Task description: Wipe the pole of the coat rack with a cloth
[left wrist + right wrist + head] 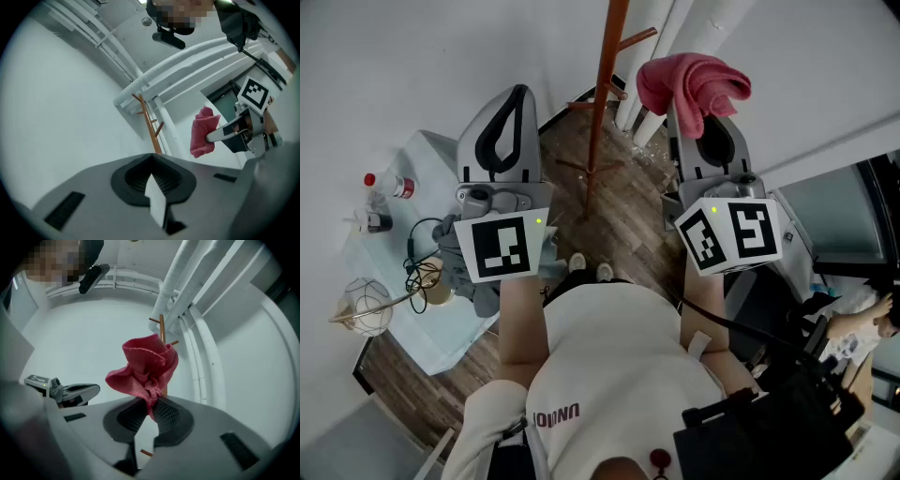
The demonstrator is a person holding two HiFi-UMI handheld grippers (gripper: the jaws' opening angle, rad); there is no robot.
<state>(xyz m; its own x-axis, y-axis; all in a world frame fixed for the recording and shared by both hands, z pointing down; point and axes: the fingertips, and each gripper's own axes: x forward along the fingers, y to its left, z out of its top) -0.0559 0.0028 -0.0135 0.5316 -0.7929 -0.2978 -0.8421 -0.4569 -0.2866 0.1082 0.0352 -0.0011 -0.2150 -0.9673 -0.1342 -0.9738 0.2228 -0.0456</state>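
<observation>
right gripper [151, 412] pinching one fold of the pink cloth [147, 366], near but apparently clear of the coat rack pole [602, 103]; left gripper [151, 164] closed on nothing; likely hazards: friction pulling the loosely bunched cloth free, or a sideways push tipping the unbraced rack.

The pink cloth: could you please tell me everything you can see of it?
The pink cloth is a soft, woven-looking rag, crumpled into loose folds. One pinched end is clamped between the shut jaws of the right gripper, and the rest bunches out beyond the jaw tips, free in the air. Nothing else touches it. It is held up to the right of the coat rack pole, apart from it, so wiping has not yet begun.
</observation>
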